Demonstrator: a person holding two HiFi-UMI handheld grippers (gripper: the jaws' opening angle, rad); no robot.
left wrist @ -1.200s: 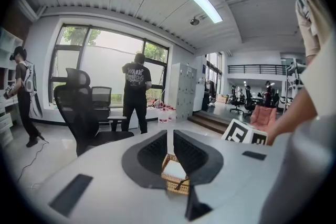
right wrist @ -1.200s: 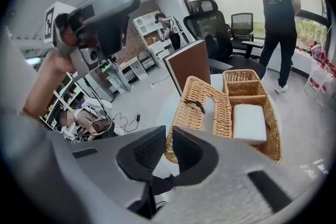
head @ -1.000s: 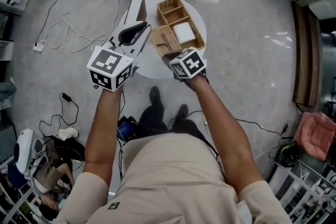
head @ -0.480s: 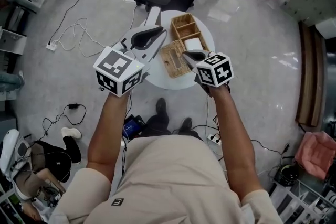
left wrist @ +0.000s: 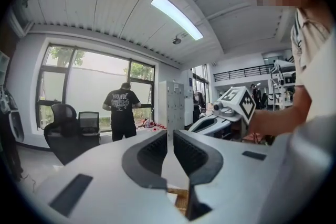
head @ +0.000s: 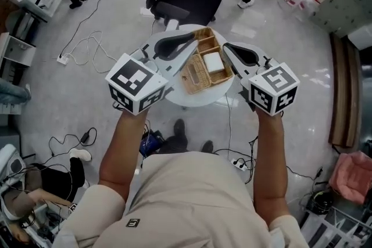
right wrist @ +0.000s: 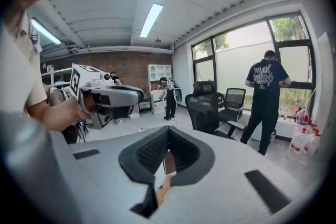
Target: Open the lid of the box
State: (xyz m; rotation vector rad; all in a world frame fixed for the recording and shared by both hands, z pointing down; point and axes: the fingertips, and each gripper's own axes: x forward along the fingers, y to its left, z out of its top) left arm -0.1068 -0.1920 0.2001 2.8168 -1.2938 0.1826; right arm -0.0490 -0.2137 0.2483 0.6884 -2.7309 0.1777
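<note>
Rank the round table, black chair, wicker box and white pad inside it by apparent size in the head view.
1. Round table and black chair: roughly alike, and the table is partly hidden, so unranked.
2. Wicker box.
3. White pad.

I see a woven wicker box from above, sitting slightly askew on a round white table. Its wicker lid lies flat over the left half. The right half is uncovered, with a white block in one compartment.
</note>
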